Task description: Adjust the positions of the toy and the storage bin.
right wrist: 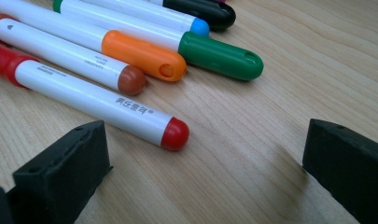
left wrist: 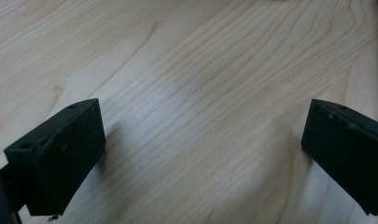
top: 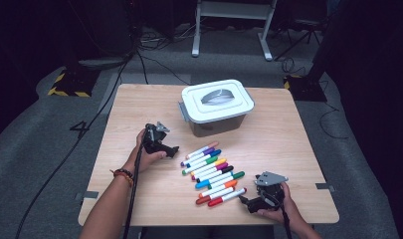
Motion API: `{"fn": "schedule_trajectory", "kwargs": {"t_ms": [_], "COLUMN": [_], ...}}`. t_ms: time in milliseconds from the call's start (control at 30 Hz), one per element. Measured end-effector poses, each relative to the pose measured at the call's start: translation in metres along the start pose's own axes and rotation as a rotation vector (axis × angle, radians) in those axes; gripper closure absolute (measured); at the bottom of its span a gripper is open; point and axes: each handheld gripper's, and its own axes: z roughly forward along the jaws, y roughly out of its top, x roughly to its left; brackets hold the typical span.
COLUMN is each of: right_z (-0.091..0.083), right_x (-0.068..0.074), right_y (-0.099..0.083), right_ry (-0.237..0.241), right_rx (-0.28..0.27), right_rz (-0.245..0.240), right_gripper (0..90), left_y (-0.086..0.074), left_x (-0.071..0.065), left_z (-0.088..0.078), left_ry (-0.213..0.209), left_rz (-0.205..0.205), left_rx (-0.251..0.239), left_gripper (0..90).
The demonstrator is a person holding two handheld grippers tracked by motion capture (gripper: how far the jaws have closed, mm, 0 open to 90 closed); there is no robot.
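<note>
Your left tool (top: 172, 149) sits low over the table (top: 288, 149), left of the markers, with its jaws spread wide and nothing between them; in the left gripper view its two black jaws frame bare wood grain (left wrist: 200, 93). Your left hand (top: 147, 154) wraps the tool's body, and a beaded band circles that wrist.

Your right tool (top: 244, 200) rests near the table's front edge, held in your right hand (top: 278, 209), its jaws also wide apart and empty. They point toward the near end of the row of markers (top: 214, 174). In the right gripper view, the red-capped marker (right wrist: 102, 105) lies just ahead of the left jaw, not touching it. Beyond it lie a brown-tipped marker (right wrist: 70, 58), an orange-capped marker (right wrist: 144, 58) and a green-capped marker (right wrist: 221, 58), side by side.

The markers form a loose slanted row at the middle of the table, between your two tools. Behind them stands a storage box (top: 216, 107) with a white lid, closed, its grey handle folded flat on top.
</note>
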Motion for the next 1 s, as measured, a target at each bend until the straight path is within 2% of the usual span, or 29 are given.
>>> {"fn": "schedule_trajectory", "kwargs": {"t_ms": [233, 267, 333, 500, 733, 1000], "right_z": [0.001, 0.001, 0.002, 0.002, 0.003, 0.005], "right_x": [0.000, 0.000, -0.001, -0.003, -0.005, -0.003], "right_y": [0.001, 0.002, 0.002, 0.002, 0.003, 0.006], "right_ry": [0.001, -0.007, -0.012, -0.027, -0.052, -0.086], "right_rx": [0.003, 0.003, 0.003, 0.001, 0.000, -0.006], "right_rz": [0.004, 0.004, 0.011, 0.023, 0.048, 0.039], "right_gripper": [0.4, 0.4, 0.4, 0.4, 0.6, 2.9], "left_y": [0.011, 0.013, 0.014, 0.018, 0.019, 0.016], "left_x": [-0.007, -0.009, -0.010, -0.019, -0.026, -0.029], "left_z": [0.010, 0.011, 0.012, 0.015, 0.016, 0.015], "left_ry": [-0.012, -0.016, -0.019, -0.045, -0.077, -0.103], "left_rz": [0.009, 0.024, 0.019, 0.059, 0.091, 0.119], "left_rx": [0.004, 0.004, 0.004, 0.008, 0.006, 0.006], "left_gripper": [0.3, 0.3, 0.3, 0.3, 0.4, 0.5]}}
